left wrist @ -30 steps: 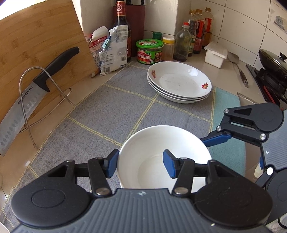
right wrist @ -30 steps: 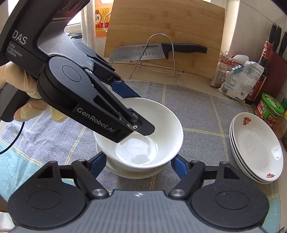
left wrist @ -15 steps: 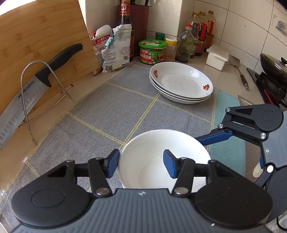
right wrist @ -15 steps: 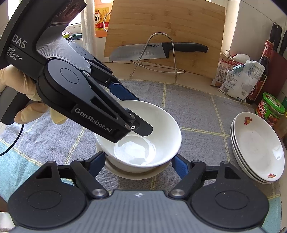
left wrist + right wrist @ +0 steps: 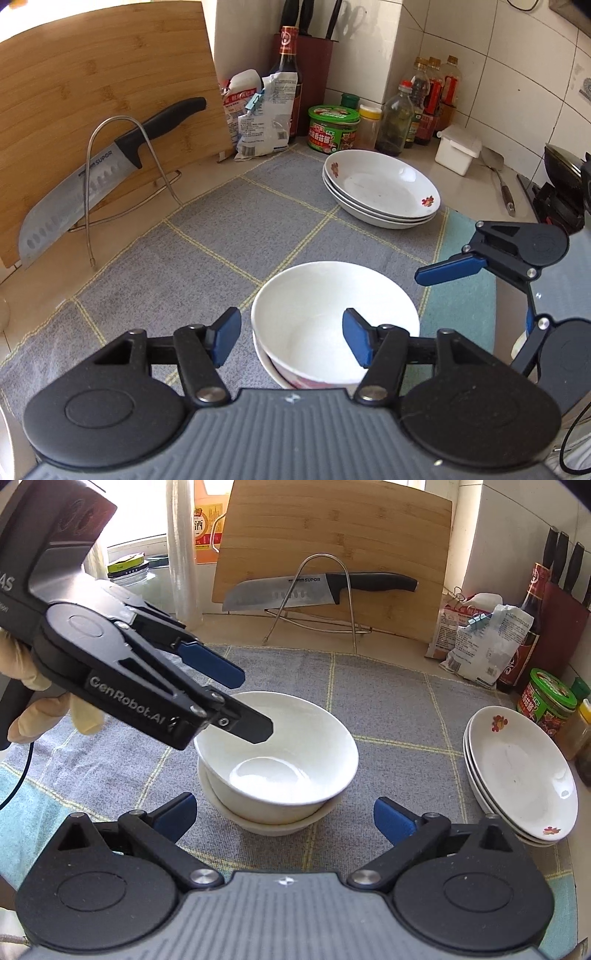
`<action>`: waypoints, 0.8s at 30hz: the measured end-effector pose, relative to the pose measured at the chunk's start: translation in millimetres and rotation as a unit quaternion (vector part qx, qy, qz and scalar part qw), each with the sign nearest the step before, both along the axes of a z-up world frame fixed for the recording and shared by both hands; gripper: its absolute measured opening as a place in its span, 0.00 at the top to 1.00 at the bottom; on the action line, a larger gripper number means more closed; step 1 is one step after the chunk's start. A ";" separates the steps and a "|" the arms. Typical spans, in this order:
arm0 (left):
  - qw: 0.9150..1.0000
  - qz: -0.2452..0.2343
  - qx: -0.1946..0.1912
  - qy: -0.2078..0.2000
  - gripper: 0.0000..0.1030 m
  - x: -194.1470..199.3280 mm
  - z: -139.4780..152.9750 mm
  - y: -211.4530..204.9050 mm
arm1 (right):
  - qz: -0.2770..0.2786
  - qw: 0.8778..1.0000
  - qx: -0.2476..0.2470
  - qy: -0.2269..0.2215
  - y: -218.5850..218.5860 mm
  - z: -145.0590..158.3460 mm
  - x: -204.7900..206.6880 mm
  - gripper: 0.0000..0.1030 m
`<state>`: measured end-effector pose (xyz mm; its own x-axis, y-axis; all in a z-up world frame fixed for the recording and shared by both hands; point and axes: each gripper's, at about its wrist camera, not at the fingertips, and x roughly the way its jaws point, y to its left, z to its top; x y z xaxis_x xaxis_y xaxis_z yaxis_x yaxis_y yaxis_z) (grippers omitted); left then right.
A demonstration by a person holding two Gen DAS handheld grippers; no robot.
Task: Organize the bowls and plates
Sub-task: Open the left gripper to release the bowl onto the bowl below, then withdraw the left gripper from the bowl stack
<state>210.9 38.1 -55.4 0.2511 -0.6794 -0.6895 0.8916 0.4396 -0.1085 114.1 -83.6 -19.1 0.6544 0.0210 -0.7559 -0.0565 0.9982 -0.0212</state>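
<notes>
Left gripper: I see its jaws apart after just opening; the near rim of the top bowl sits between the blue pads, one pad outside the wall and one over the inside, neither pressing on it. In the right wrist view this gripper reaches in from the left of the frame, its dark finger over the bowl's left rim.

Right gripper: I see its jaws spread wide, having just opened; the bowls lie between the pads and beyond them, clear of both. In the left wrist view one blue finger shows at right of centre, apart from the bowl.

Hand: a gloved hand holds the left gripper's body at the left edge.

Top bowl: white, empty, upright, nested in a second bowl.

Second bowl: only its rim and lower wall show under the top one; it stands on the grey mat, centre frame.

Plates: three shallow flowered plates, stacked and empty, at the right edge, well apart from the bowls.

Knife: on a wire rack against the cutting board, upper centre.
</notes>
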 end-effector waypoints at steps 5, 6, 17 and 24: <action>1.000 0.016 -0.010 0.008 0.41 -6.3 -7.6 10.1 | -0.006 1.000 0.004 0.002 -0.7 -2.9 -0.9 0.00; 1.000 0.020 -0.014 0.010 0.41 -6.4 -8.9 12.5 | -0.008 1.000 0.005 0.002 -0.8 -3.3 -1.1 0.00; 0.999 0.042 -0.024 0.009 0.41 -14.0 -11.0 24.8 | -0.026 1.000 0.006 0.001 -1.5 -7.9 -4.8 0.00; 0.998 0.049 -0.007 -0.045 0.36 -37.9 -1.9 16.3 | -0.051 0.999 0.017 -0.003 -7.1 -11.0 -5.9 0.00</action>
<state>173.0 54.4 -57.3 0.3764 -0.6588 -0.6514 0.8513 0.5233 -0.0374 108.2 -90.7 -30.1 0.6582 -0.0206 -0.7525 0.0449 0.9989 0.0119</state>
